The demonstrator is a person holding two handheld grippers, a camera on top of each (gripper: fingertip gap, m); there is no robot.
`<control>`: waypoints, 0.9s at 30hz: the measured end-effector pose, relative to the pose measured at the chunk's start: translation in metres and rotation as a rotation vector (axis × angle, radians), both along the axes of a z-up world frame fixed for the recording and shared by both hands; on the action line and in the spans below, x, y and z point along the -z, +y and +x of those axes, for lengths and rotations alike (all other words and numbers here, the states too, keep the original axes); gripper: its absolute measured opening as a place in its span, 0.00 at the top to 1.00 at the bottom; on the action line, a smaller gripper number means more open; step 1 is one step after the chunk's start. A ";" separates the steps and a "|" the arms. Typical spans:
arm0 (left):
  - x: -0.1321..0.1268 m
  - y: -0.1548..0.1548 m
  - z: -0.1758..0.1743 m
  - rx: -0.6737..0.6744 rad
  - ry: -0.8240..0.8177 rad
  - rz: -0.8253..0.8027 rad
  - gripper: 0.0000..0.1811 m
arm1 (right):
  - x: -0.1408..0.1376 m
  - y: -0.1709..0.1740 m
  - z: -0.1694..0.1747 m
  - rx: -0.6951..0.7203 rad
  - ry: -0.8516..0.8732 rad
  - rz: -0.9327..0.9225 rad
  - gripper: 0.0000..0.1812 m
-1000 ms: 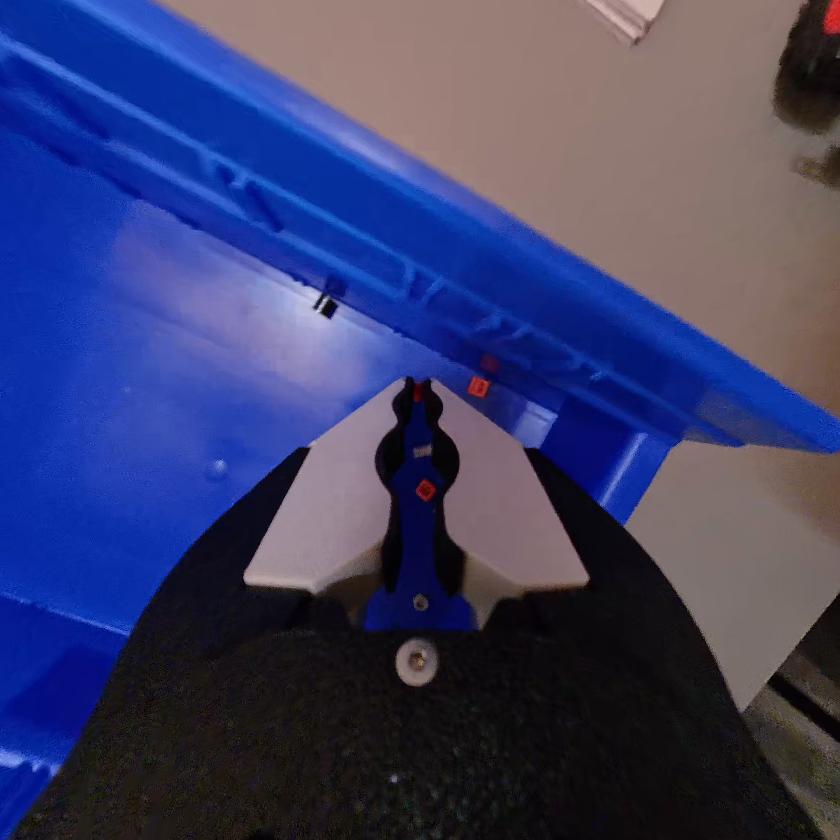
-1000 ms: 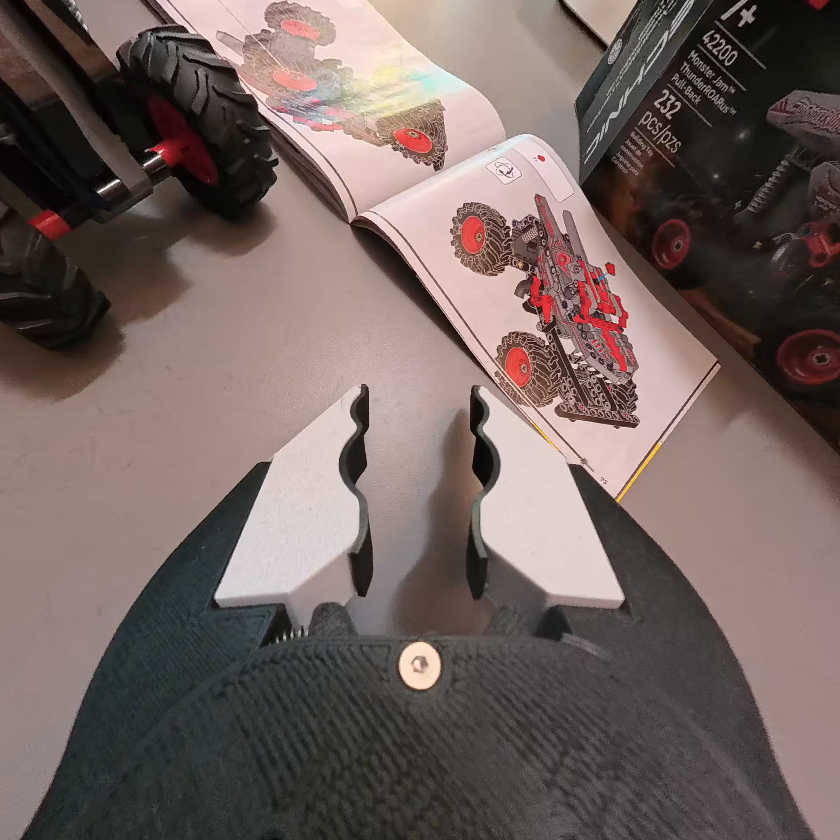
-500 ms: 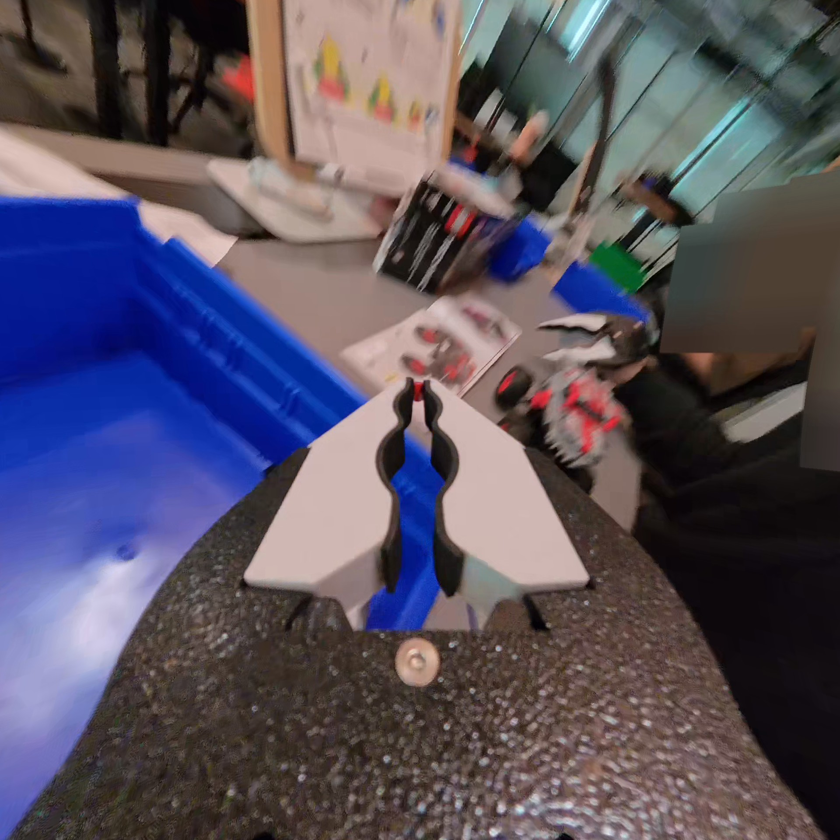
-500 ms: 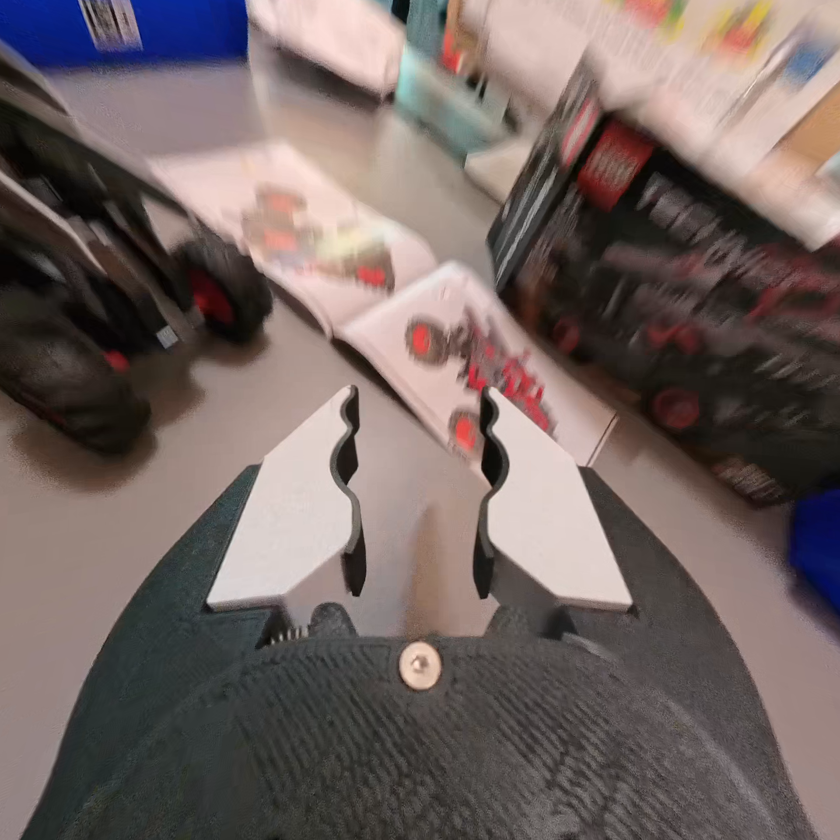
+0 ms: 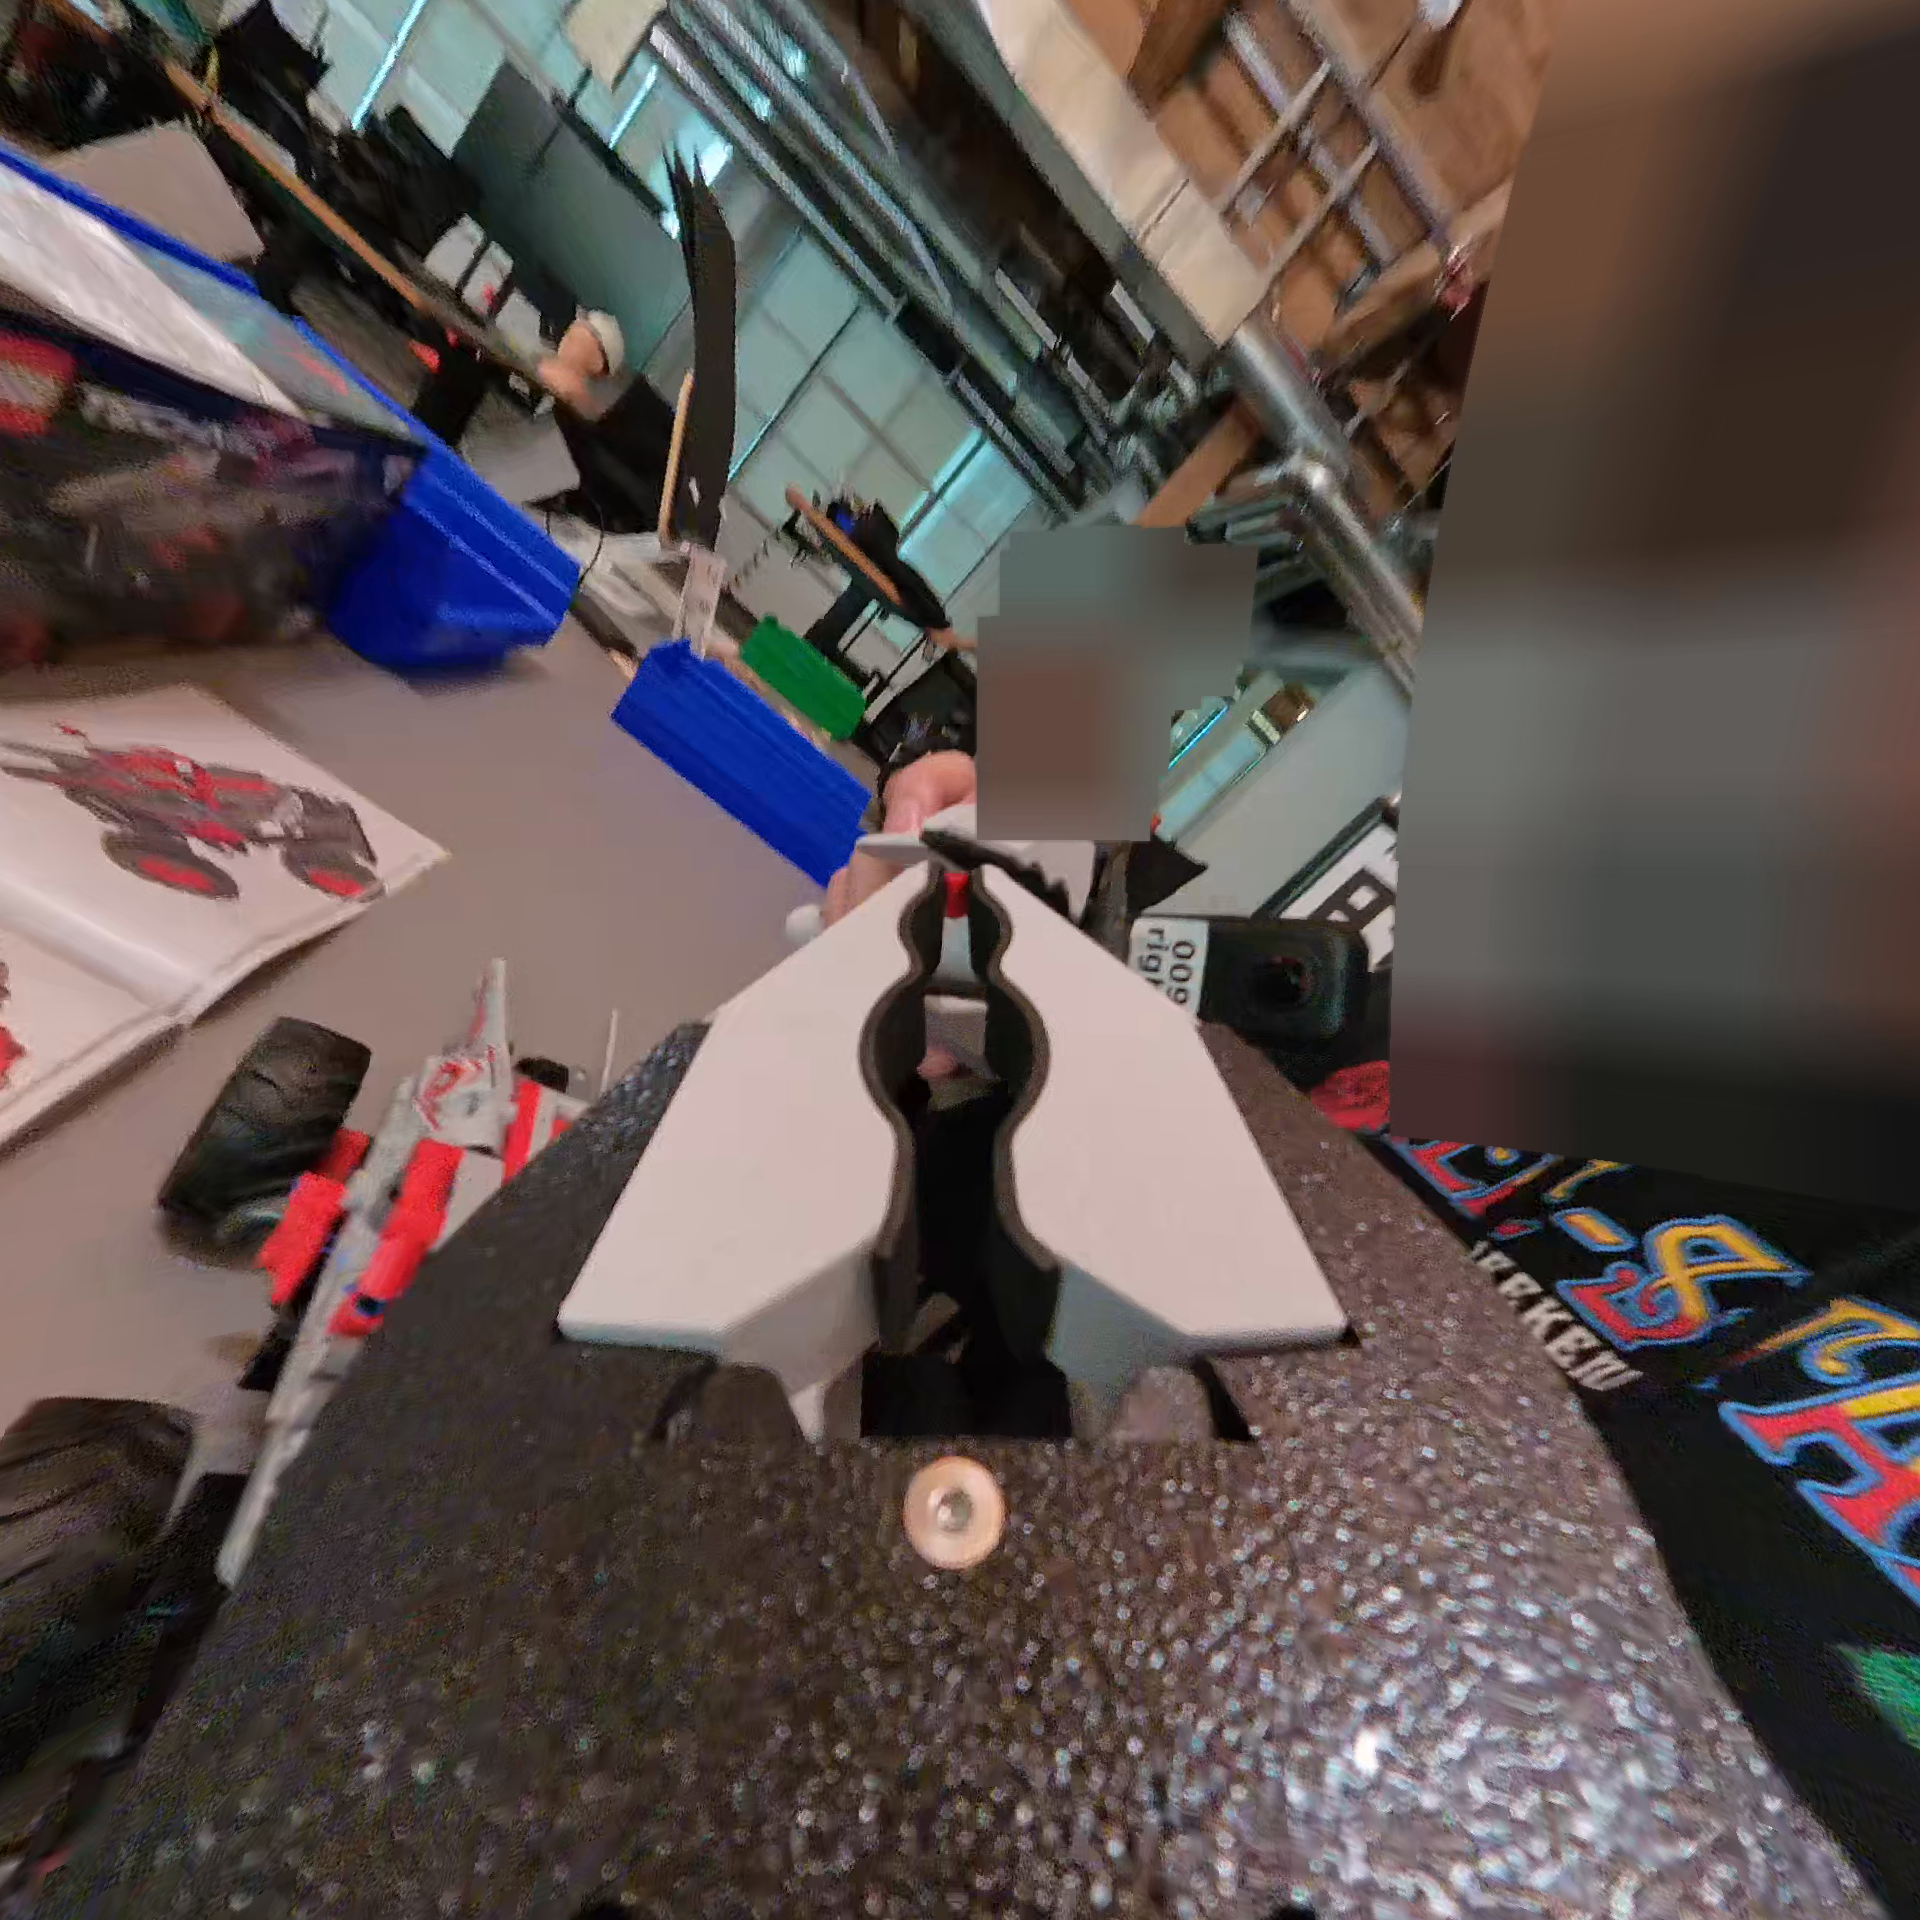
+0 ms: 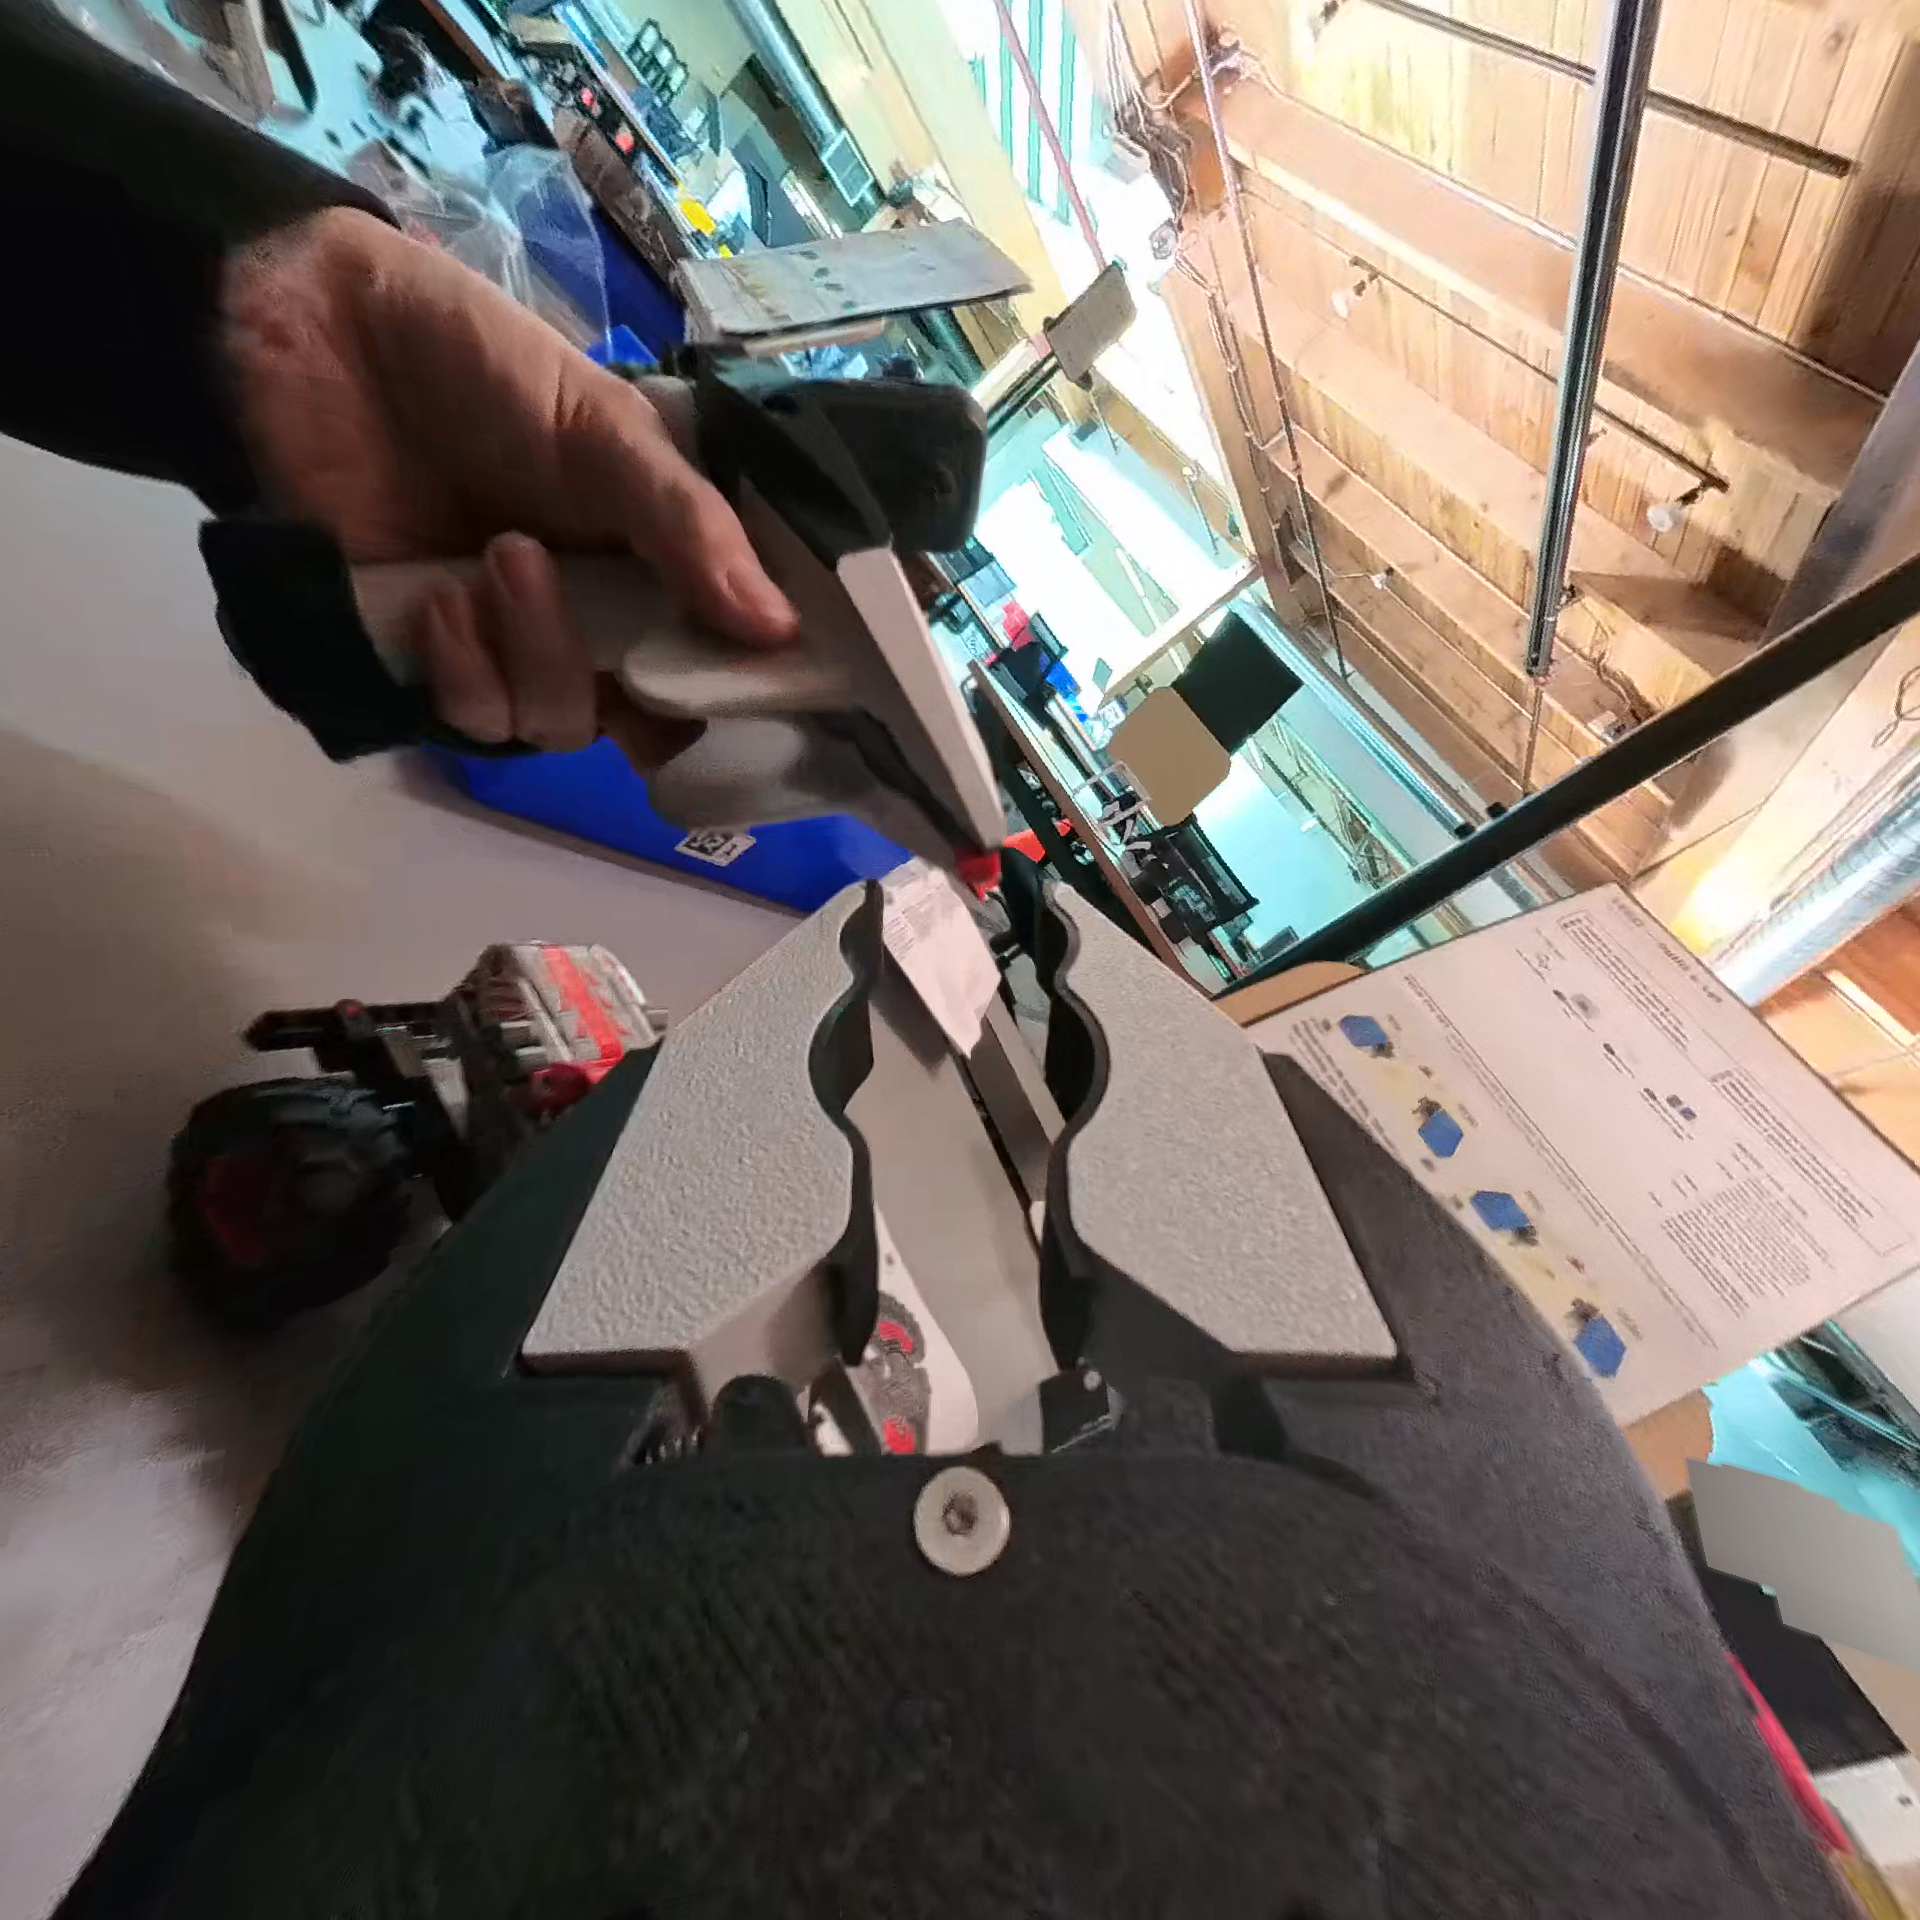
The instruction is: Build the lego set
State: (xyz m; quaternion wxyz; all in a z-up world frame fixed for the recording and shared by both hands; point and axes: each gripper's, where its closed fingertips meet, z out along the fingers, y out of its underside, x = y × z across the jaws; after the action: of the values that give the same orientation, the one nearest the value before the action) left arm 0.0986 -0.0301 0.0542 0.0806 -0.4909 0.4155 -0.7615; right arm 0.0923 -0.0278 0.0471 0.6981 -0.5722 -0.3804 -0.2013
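Observation:
My left gripper (image 5: 954, 881) is shut on a small red lego piece (image 5: 954, 898) at its very tips, held up above the table. In the right wrist view it (image 6: 985, 844) comes in from the upper left in a person's hand (image 6: 468, 468), with the red piece (image 6: 977, 862) at its tip. My right gripper (image 6: 961, 914) is open and empty, facing it, its tips just below the red piece. The partly built lego truck (image 5: 416, 1143) with black tyres and red parts stands on the grey table (image 5: 582, 831); it also shows in the right wrist view (image 6: 416, 1081).
The open instruction booklet (image 5: 156, 831) lies left of the truck, with the dark lego box (image 5: 156, 499) behind it. Blue bins (image 5: 738, 748) stand on the table; one shows in the right wrist view (image 6: 644, 810). A printed sheet on a board (image 6: 1610, 1122) stands at the right. Both grippers' tips are close together, under 4 cm apart.
My left gripper has come out of the blue bin with the red piece and swung up toward the right gripper. The right gripper has lifted off the table and tilted up to face it.

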 end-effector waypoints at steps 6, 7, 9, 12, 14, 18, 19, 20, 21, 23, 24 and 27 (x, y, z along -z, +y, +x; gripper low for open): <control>0.018 -0.034 0.017 0.030 0.049 0.018 0.99 | 0.017 -0.023 0.005 -0.053 0.039 -0.023 0.85; 0.019 -0.036 0.019 0.029 0.052 0.012 1.00 | 0.018 -0.025 0.008 -0.052 0.038 -0.021 0.85; 0.021 -0.038 0.023 0.026 0.058 0.003 1.00 | 0.020 -0.028 0.015 -0.047 0.045 -0.024 0.85; 0.025 -0.042 0.028 0.024 0.078 -0.001 1.00 | 0.020 -0.029 0.023 -0.034 0.048 -0.011 0.87; 0.029 -0.044 0.030 0.023 0.095 0.008 0.99 | 0.020 -0.030 0.025 -0.042 0.059 -0.004 0.90; 0.032 -0.043 0.034 0.008 0.115 0.021 1.00 | 0.022 -0.031 0.028 -0.056 0.075 -0.003 0.94; 0.033 -0.042 0.034 0.000 0.120 0.028 1.00 | 0.022 -0.031 0.028 -0.061 0.082 -0.003 0.94; 0.034 -0.041 0.035 -0.009 0.124 0.035 1.00 | 0.022 -0.031 0.028 -0.068 0.090 0.004 0.94; 0.034 -0.040 0.035 -0.017 0.127 0.038 1.00 | 0.021 -0.031 0.028 -0.077 0.105 0.006 0.93; 0.035 -0.037 0.035 -0.024 0.133 0.039 1.00 | 0.020 -0.032 0.031 -0.081 0.141 -0.002 0.92; 0.034 -0.035 0.035 -0.029 0.134 0.035 0.99 | 0.020 -0.032 0.032 -0.080 0.145 -0.005 0.91; 0.034 -0.033 0.035 -0.023 0.141 0.020 1.00 | 0.021 -0.030 0.030 -0.090 0.132 -0.019 0.91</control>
State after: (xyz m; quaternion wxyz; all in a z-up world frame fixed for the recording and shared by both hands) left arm 0.1337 -0.0628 0.0202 0.0649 -0.5470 0.4223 -0.7199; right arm 0.1222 -0.0580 0.0260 0.7244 -0.5733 -0.3609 -0.1279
